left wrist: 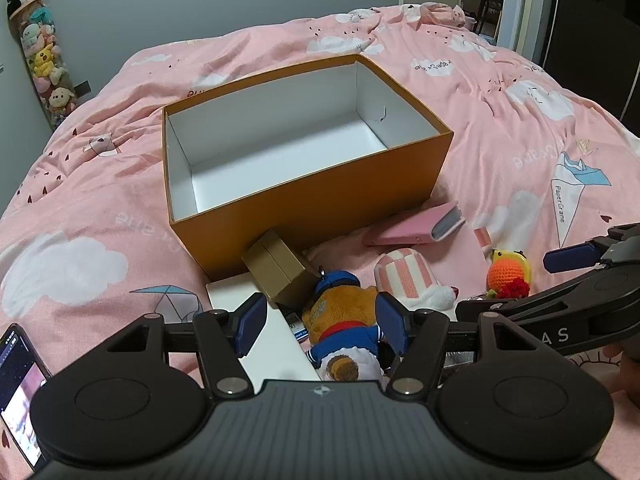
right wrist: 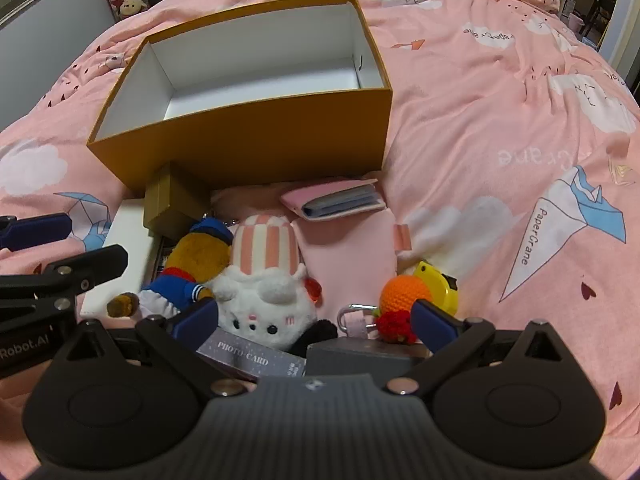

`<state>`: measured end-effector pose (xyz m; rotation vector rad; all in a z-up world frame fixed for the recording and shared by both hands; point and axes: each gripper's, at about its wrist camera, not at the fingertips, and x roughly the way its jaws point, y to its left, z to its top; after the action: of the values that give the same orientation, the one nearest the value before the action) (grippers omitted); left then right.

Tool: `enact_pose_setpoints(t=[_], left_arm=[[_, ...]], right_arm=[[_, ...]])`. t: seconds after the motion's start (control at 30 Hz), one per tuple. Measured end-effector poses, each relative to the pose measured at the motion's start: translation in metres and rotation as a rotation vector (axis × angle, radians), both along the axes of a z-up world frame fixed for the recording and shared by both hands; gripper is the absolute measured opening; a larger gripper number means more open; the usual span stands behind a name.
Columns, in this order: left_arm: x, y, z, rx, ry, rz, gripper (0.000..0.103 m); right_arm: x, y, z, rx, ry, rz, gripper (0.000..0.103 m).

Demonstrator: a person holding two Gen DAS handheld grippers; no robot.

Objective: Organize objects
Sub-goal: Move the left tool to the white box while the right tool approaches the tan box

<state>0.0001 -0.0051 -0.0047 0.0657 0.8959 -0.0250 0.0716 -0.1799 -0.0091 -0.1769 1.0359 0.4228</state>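
An empty orange box (left wrist: pixel 320 196) with a white inside stands on the pink bed; it also shows in the right wrist view (right wrist: pixel 256 148). In front of it lie a bear plush in blue sailor clothes (left wrist: pixel 340 320) (right wrist: pixel 192 268), a white plush with a pink striped hat (right wrist: pixel 264 292) (left wrist: pixel 408 280), a small brown box (left wrist: pixel 276 268) (right wrist: pixel 172 200), a pink card holder (right wrist: pixel 336 200) (left wrist: pixel 420 228) and an orange crochet charm (right wrist: pixel 400 300) (left wrist: pixel 506 276). My left gripper (left wrist: pixel 322 326) is open, with its fingers on either side of the bear. My right gripper (right wrist: pixel 316 320) is open above the white plush.
A flat white box (left wrist: pixel 260 332) lies under the bear. A photo card box (right wrist: pixel 248 354) and a grey box (right wrist: pixel 360 356) lie under my right gripper. A phone (left wrist: pixel 20 392) lies at the left. A yellow tape measure (right wrist: pixel 440 284) sits behind the charm.
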Motion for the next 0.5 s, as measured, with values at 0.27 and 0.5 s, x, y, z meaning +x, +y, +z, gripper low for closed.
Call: enact_pose_setpoints(t=[0.27, 0.5], left_arm=[[0.0004, 0.0001, -0.0008, 0.0, 0.004, 0.002, 0.073], [0.0004, 0.0038, 0.0009, -0.015, 0.003, 0.01, 0.073]], right_arm=[[0.0005, 0.0, -0.0001, -0.002, 0.003, 0.002, 0.102], [0.0006, 0.0009, 0.0003, -0.004, 0.005, 0.01, 0.102]])
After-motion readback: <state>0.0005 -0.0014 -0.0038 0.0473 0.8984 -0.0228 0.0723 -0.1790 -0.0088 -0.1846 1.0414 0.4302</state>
